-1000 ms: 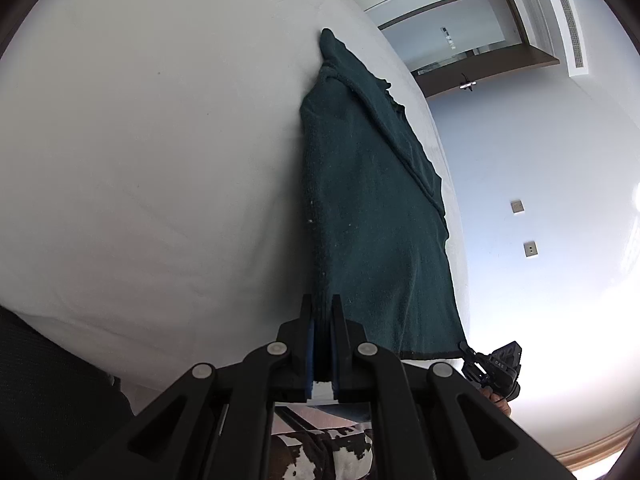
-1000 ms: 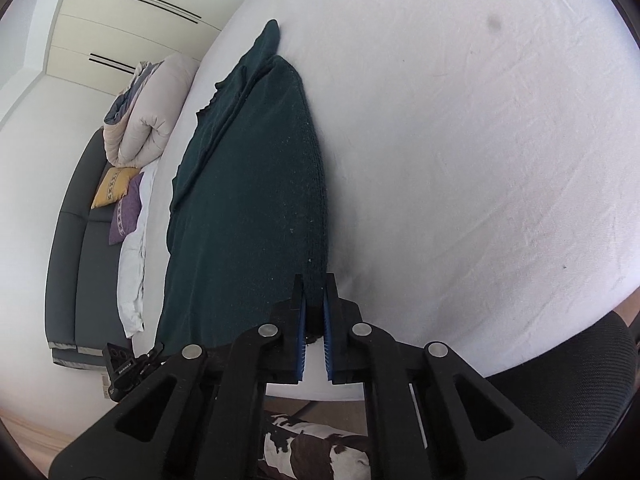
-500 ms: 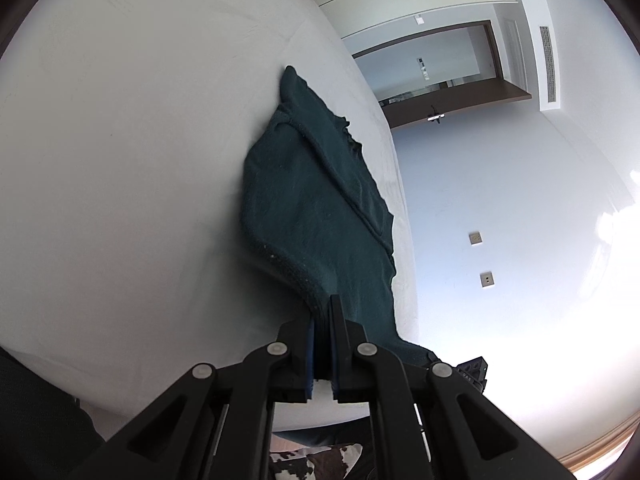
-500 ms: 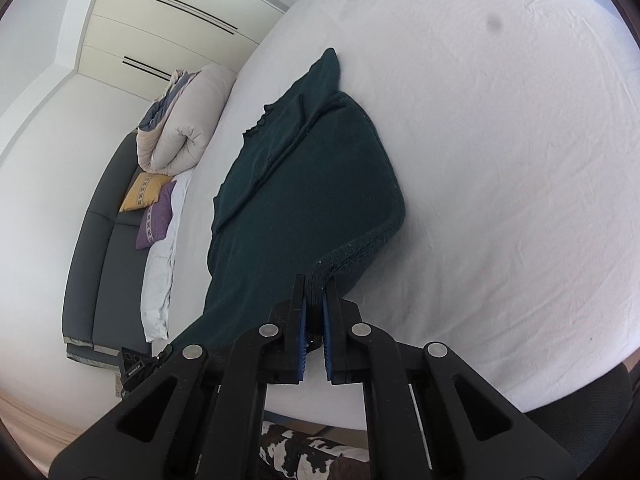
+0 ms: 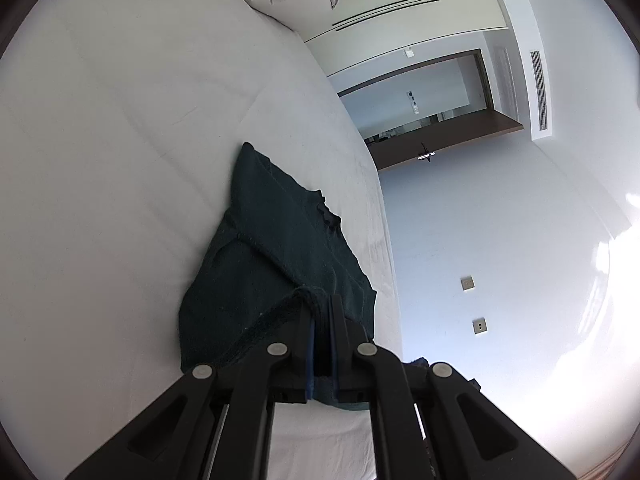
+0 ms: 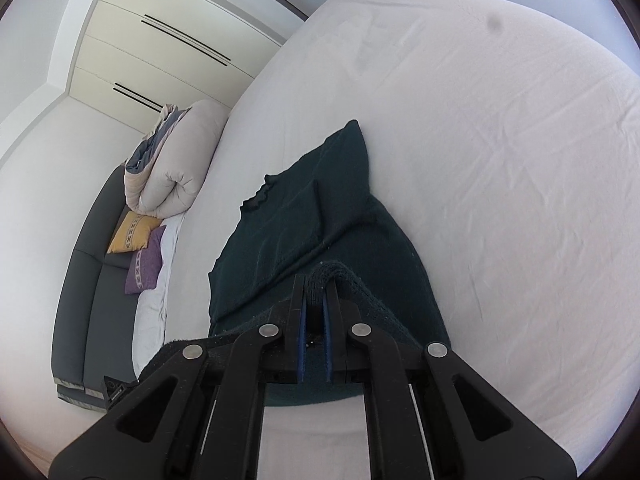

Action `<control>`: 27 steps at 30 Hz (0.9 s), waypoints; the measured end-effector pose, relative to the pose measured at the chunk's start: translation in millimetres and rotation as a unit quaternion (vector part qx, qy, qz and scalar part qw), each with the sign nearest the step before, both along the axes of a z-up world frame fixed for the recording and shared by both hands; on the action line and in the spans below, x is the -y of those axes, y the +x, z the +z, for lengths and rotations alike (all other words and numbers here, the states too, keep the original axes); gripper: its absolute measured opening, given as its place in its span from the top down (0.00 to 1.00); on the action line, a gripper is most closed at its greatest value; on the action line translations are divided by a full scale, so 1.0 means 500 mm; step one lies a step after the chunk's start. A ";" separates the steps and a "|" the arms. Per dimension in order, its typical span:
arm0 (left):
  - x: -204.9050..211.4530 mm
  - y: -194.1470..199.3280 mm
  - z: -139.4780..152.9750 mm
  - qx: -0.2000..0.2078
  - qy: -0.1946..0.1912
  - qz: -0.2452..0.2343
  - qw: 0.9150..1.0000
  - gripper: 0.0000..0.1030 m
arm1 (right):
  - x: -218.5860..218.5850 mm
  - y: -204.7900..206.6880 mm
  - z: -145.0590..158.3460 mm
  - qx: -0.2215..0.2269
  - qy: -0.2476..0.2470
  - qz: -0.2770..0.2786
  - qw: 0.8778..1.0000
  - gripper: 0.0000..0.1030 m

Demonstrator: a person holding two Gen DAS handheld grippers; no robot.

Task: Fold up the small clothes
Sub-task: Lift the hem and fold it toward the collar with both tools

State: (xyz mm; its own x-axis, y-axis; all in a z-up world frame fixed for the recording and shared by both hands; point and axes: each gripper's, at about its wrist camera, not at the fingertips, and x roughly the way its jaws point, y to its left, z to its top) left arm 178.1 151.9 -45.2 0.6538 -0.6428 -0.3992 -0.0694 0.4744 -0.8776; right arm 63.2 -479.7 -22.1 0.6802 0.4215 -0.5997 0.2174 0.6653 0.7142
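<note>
A dark green knitted garment [image 5: 276, 264] lies on the white bed [image 5: 120, 160]. My left gripper [image 5: 320, 304] is shut on one corner of its ribbed hem, lifted and carried over the garment's middle. My right gripper [image 6: 316, 280] is shut on the other hem corner in the same way, above the garment [image 6: 304, 216]. The near half of the garment doubles over the far half. The collar end lies flat at the far side. The fabric under my grippers is hidden.
A rolled beige duvet [image 6: 176, 168] lies at the head of the bed [image 6: 500, 160]. A grey sofa [image 6: 88, 280] with a yellow cushion [image 6: 130, 232] and a purple cushion [image 6: 146, 266] stands beside it. Wardrobe doors and an open doorway [image 5: 432, 104] are behind.
Both grippers have carried the hem forward over the garment, from the bed's near edge toward the collar. The garment went from stretched long to folded over itself.
</note>
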 end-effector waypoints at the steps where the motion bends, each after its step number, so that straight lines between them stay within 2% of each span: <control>1: 0.000 0.025 0.000 0.000 0.001 0.002 1.000 0.95 | 0.001 0.027 0.002 0.000 -0.004 -0.001 1.000 0.94; 6: 0.006 0.149 0.000 -0.005 0.017 0.007 1.000 0.95 | 0.007 0.153 0.012 0.002 -0.028 -0.013 1.000 0.94; 13: 0.016 0.299 -0.008 -0.009 0.043 0.013 0.999 0.95 | 0.016 0.340 -0.012 -0.014 -0.054 -0.024 0.998 0.94; 17: 0.025 0.369 -0.034 -0.016 0.059 0.011 0.998 0.95 | 0.030 0.440 -0.046 -0.027 -0.057 -0.037 0.997 0.94; 22: 0.044 0.438 -0.107 -0.050 0.118 0.018 0.992 0.91 | 0.035 0.548 -0.132 -0.076 -0.047 -0.046 0.995 0.91; 23: 0.045 0.443 -0.120 -0.057 0.125 0.017 0.990 0.81 | 0.035 0.565 -0.146 -0.084 -0.052 -0.046 0.994 0.87; 24: 0.043 0.441 -0.127 -0.056 0.120 0.017 0.991 0.67 | 0.035 0.568 -0.155 -0.081 -0.054 -0.048 0.994 0.84; 25: 0.039 0.433 -0.127 -0.048 0.109 0.020 0.993 0.56 | 0.034 0.572 -0.159 -0.073 -0.055 -0.050 0.995 0.76; 26: 0.034 0.421 -0.124 -0.038 0.106 0.027 0.993 0.35 | 0.035 0.572 -0.156 -0.058 -0.059 -0.053 0.995 0.61; 27: 0.028 0.410 -0.122 -0.033 0.112 0.036 0.993 0.27 | 0.034 0.570 -0.152 -0.048 -0.071 -0.060 0.995 0.44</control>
